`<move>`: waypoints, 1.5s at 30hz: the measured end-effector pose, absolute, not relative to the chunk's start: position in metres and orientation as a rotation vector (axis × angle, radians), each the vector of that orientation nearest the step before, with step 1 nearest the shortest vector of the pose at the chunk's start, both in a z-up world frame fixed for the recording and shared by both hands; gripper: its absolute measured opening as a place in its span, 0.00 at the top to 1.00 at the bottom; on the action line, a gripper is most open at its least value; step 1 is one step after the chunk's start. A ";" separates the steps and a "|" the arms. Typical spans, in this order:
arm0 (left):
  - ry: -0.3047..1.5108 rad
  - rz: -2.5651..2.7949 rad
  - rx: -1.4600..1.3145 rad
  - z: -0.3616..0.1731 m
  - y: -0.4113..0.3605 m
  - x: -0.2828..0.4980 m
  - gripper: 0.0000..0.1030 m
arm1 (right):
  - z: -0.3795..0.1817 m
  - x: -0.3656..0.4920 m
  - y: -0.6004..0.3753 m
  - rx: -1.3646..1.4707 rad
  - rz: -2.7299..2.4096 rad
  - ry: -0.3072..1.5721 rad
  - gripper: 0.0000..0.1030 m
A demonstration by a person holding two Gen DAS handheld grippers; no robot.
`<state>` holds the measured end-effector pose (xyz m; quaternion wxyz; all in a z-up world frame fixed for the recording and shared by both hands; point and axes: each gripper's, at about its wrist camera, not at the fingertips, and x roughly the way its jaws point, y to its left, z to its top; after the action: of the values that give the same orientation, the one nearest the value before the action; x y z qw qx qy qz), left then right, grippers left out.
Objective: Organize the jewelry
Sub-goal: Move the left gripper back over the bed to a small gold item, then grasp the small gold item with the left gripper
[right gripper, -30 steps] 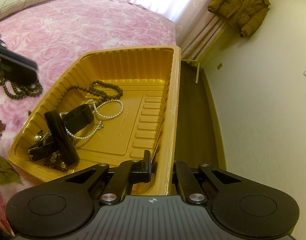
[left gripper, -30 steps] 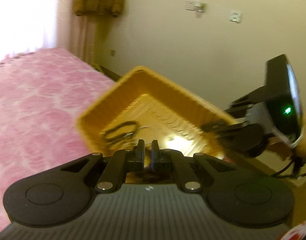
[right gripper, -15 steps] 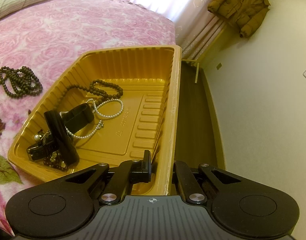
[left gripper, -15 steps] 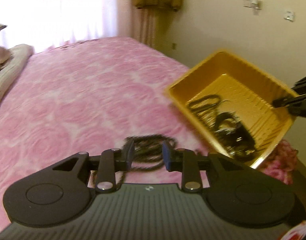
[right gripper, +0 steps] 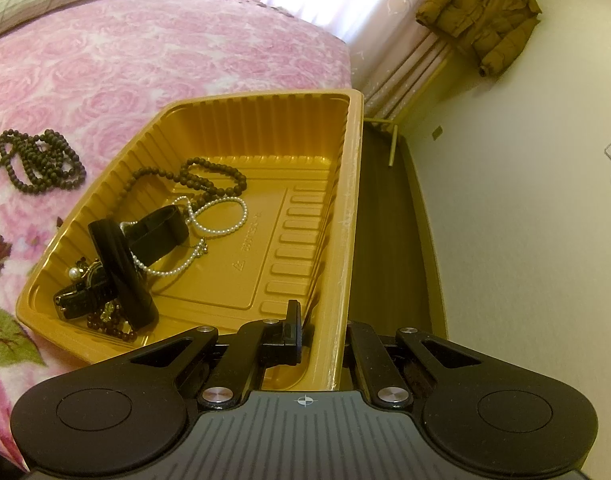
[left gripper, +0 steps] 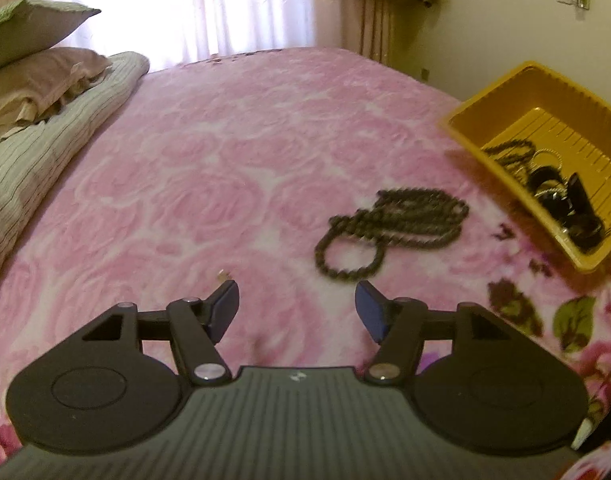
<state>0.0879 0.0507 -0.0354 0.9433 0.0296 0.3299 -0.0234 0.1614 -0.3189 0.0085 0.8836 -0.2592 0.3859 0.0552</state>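
Note:
A long string of dark brown beads [left gripper: 393,232] lies in loops on the pink bedspread, just ahead and right of my left gripper [left gripper: 297,304]. Its jaws are opening, with nothing between them. A tiny gold piece [left gripper: 224,275] lies by the left fingertip. The yellow plastic tray [left gripper: 561,94] sits at the bed's right edge. My right gripper [right gripper: 323,332] is shut on the near corner of the tray [right gripper: 265,128], its wall between the fingers. Inside lie a brown bead necklace [right gripper: 209,176], a pearl string [right gripper: 221,216] and black bands [right gripper: 121,264]. The loose beads [right gripper: 37,164] show left of the tray.
Pillows [left gripper: 33,80] and a folded striped quilt [left gripper: 45,152] lie along the bed's left side. Right of the tray, a dark floor strip [right gripper: 385,220] runs between bed and wall. A brown jacket [right gripper: 481,16] hangs by the curtain.
My left gripper has swung left, away from the tray and down over the bedspread, and its jaws have spread apart. The dark beads now lie before it. The right gripper and tray stayed put.

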 end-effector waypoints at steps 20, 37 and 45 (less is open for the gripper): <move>0.672 0.080 0.051 -0.066 0.085 0.131 0.68 | 0.006 0.164 -0.320 -0.543 0.112 0.810 0.96; 0.652 0.105 0.044 -0.058 0.079 0.122 0.94 | 0.006 0.164 -0.319 -0.550 0.110 0.807 0.96; 0.636 0.083 0.030 -0.042 0.067 0.108 0.94 | 0.006 0.163 -0.320 -0.550 0.110 0.803 0.96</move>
<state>0.1076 0.0668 -0.0422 0.9489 0.0150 0.3126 0.0410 0.1634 -0.3198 0.0059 0.8825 -0.2639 0.3858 0.0529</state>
